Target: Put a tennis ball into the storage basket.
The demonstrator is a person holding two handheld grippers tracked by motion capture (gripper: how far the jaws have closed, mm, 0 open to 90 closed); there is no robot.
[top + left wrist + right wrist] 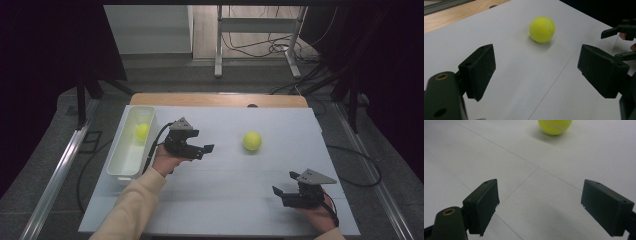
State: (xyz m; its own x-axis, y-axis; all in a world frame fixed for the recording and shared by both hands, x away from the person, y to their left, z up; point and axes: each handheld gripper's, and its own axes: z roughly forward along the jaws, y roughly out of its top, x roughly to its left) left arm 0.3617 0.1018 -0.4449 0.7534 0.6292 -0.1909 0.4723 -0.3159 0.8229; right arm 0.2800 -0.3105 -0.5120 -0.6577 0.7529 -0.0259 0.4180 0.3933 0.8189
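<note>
A yellow tennis ball (252,141) lies on the white table (225,200), nearer its far edge, as the left hand-held gripper (207,149) points at it with jaws apart and empty. The right hand-held gripper (284,184), also open and empty, rests near the table's near right corner; a second ball (142,131) sits in a white bin (120,170) along the left edge.

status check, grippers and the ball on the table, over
Left gripper open, aimed at tennis ball. Right gripper open, empty. Second ball in white bin. Path clear.
</note>
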